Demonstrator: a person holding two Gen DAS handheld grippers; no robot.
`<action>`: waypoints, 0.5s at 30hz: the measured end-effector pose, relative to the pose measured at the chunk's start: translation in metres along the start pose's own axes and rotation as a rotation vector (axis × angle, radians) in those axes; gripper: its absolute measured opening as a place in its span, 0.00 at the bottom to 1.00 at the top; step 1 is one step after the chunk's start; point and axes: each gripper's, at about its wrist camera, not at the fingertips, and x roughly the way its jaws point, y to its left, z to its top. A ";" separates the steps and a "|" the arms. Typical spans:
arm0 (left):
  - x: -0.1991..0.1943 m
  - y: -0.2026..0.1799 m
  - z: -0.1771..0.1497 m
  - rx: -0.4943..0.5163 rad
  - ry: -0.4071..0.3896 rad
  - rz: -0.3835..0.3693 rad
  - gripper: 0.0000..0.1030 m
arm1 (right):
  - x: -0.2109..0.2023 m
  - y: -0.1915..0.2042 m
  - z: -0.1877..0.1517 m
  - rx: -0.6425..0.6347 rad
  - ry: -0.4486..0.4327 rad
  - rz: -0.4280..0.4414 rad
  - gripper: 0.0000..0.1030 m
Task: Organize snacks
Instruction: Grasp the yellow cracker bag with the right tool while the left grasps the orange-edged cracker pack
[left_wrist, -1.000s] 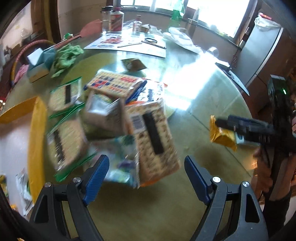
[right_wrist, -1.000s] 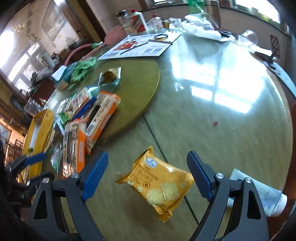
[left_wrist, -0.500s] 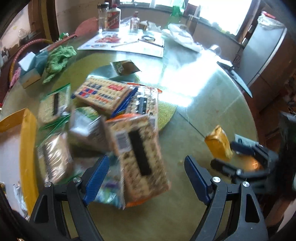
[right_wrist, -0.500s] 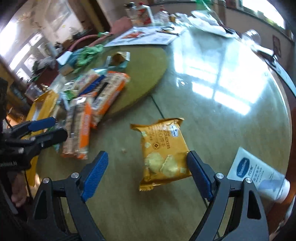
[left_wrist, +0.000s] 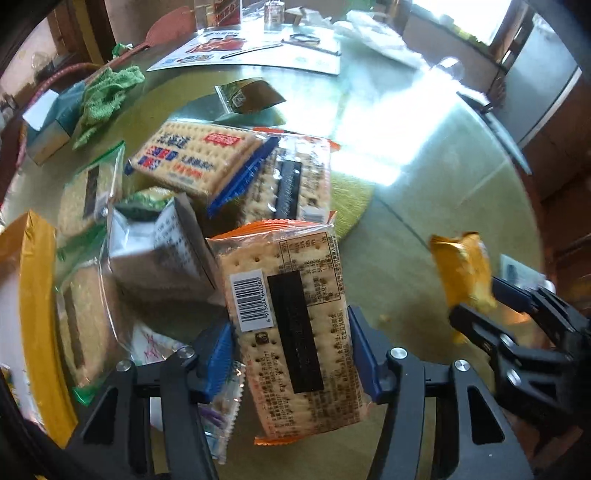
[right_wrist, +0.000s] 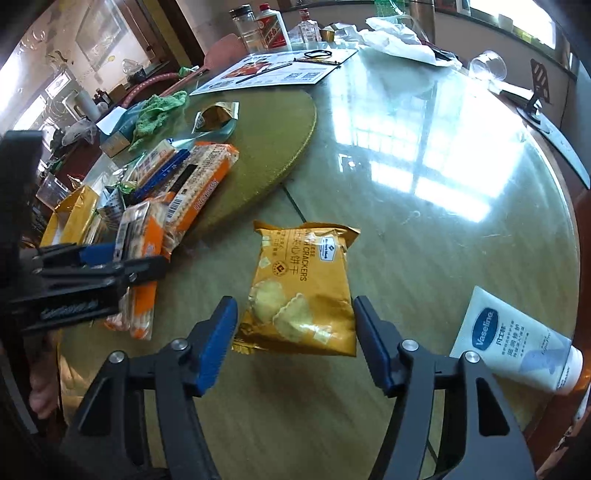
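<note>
In the left wrist view my left gripper (left_wrist: 291, 350) is shut on an orange-edged cracker pack (left_wrist: 291, 325), both blue pads against its sides. Behind it lie a silver pouch (left_wrist: 159, 254), a blue-trimmed cracker pack (left_wrist: 195, 158), another orange pack (left_wrist: 291, 184) and green-edged packs (left_wrist: 88, 188). In the right wrist view my right gripper (right_wrist: 293, 339) is shut on a yellow cheese cracker bag (right_wrist: 299, 284), pads pressing its lower sides. The left gripper (right_wrist: 125, 266) shows there with its orange pack (right_wrist: 144, 258).
A yellow box (left_wrist: 33, 317) stands at the left edge. A round mat (right_wrist: 266, 140), a Vaseline tube (right_wrist: 517, 343), a green cloth (right_wrist: 159, 110), papers (right_wrist: 273, 72), bottles (right_wrist: 271, 27) and a torn foil wrapper (right_wrist: 218, 114) are on the glass-topped table (right_wrist: 443, 221).
Both grippers have closed from wide open: the left onto the orange cracker pack, the right onto the yellow bag. Both moved in closer to their packs.
</note>
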 end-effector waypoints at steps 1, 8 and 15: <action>-0.003 0.000 -0.005 0.003 -0.006 -0.002 0.55 | 0.000 0.001 -0.001 -0.003 -0.002 -0.007 0.59; -0.016 -0.005 -0.033 0.026 0.046 -0.124 0.53 | -0.011 0.001 -0.013 0.022 0.028 0.017 0.56; -0.049 0.006 -0.040 -0.003 0.016 -0.151 0.52 | -0.014 0.000 0.004 0.056 0.034 0.019 0.75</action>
